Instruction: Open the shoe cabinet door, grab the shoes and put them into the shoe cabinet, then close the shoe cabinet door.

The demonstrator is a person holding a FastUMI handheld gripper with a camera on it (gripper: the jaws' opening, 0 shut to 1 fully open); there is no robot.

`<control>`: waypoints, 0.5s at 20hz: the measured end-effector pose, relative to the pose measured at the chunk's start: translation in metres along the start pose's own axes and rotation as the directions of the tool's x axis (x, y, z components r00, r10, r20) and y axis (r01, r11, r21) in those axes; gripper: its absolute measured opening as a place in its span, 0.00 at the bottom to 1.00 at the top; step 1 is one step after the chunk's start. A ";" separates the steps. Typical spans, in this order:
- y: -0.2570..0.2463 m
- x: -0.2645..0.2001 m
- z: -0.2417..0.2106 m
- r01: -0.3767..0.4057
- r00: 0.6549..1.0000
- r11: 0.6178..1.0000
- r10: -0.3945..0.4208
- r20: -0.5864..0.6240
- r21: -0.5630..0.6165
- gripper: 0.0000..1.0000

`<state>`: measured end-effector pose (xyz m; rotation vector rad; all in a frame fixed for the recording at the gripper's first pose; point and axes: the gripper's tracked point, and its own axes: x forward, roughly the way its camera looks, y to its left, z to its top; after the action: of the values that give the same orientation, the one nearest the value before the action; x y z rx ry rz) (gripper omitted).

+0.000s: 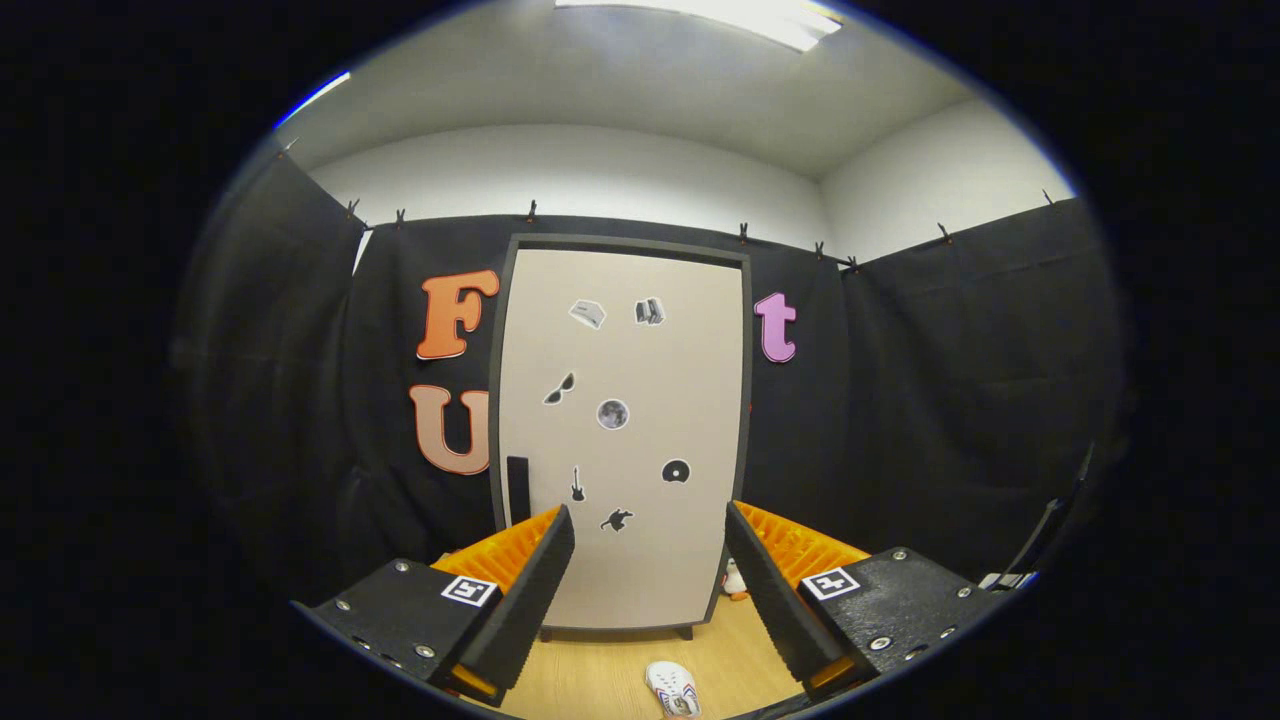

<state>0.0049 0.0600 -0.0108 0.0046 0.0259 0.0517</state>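
A tall shoe cabinet (625, 330) with a pale door in a dark frame stands upright beyond my fingers, against the black cloth. Its door is shut and carries several small stickers. A dark handle (517, 488) sits low at the door's left edge, just above my left fingertip. My gripper (650, 520) is open, with nothing between its fingers, some way back from the door. A white shoe (673, 688) lies on the wooden floor between my fingers, closer than the cabinet. Part of a second small white and orange thing (735, 580) peeks out beside the cabinet's lower right corner.
Black cloth walls (950, 400) close the booth on the left, back and right. The wooden floor (600, 670) runs from under the gripper up to the cabinet's feet. A dark stand (1040, 540) leans at the right wall.
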 end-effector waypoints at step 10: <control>0.118 0.106 -0.057 -0.081 0.994 0.997 0.081 -0.075 0.000 0.95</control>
<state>0.1033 0.1830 -0.0699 0.0005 0.1003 0.1328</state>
